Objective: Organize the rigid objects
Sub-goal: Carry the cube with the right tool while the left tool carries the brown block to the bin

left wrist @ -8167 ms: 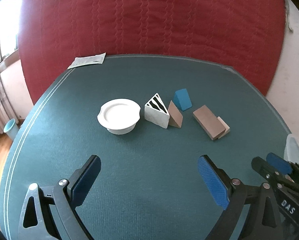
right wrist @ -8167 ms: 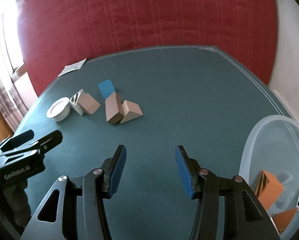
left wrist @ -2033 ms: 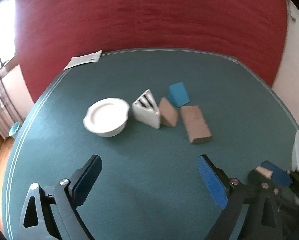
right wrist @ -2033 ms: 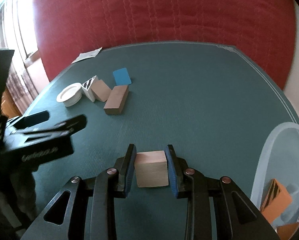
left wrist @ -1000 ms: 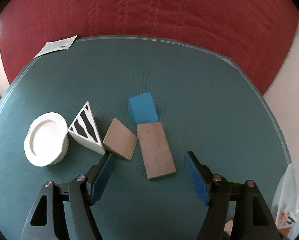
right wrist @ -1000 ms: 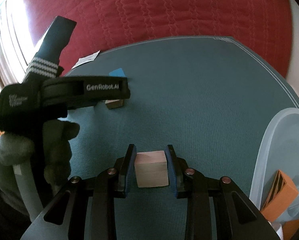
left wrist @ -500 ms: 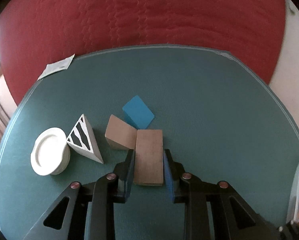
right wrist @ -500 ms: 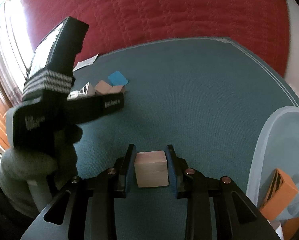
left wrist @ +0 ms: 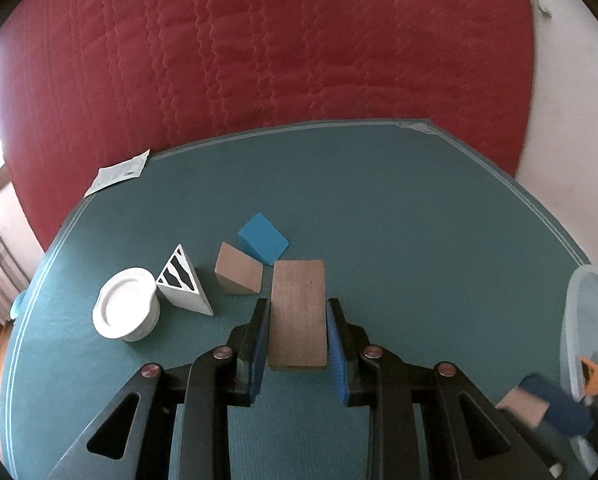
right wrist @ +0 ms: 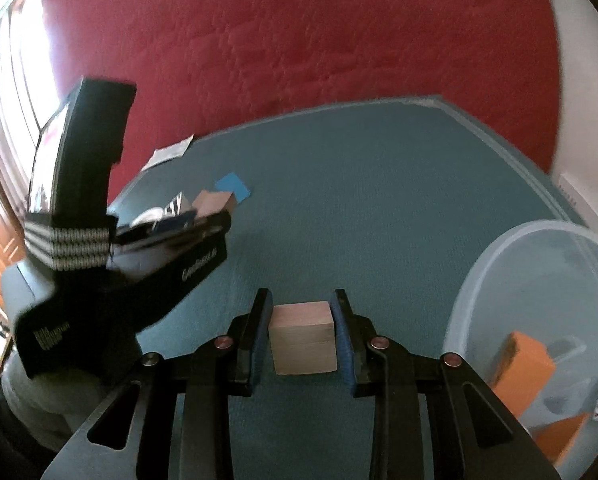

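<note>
In the left wrist view, the left gripper [left wrist: 298, 344] was clenched on a long brown block [left wrist: 298, 314], and both blue pads pressed on its long sides. The block pointed toward twelve o'clock over the green mat [left wrist: 399, 240]. Just beyond its far end, at eleven o'clock, a blue wedge [left wrist: 264, 238] lay on the mat, and a brown wedge [left wrist: 238, 269] stood just beside it at ten o'clock. Further toward nine o'clock stood a white prism with black stripes [left wrist: 183, 282], touching or almost touching a white dish [left wrist: 125, 309]. A paper slip [left wrist: 117, 172] lay at the mat's far edge, at about ten o'clock. At four o'clock the right gripper [left wrist: 539, 406] appeared, blurred, next to a clear tub [left wrist: 587, 312].

In the right wrist view, the right gripper [right wrist: 302, 338] was clenched on a pale wooden cube [right wrist: 302, 338] above the mat. The clear tub stood at three to four o'clock, with an orange block [right wrist: 519, 364] inside. At nine o'clock the left gripper's black body hid part of the remaining blocks.
</note>
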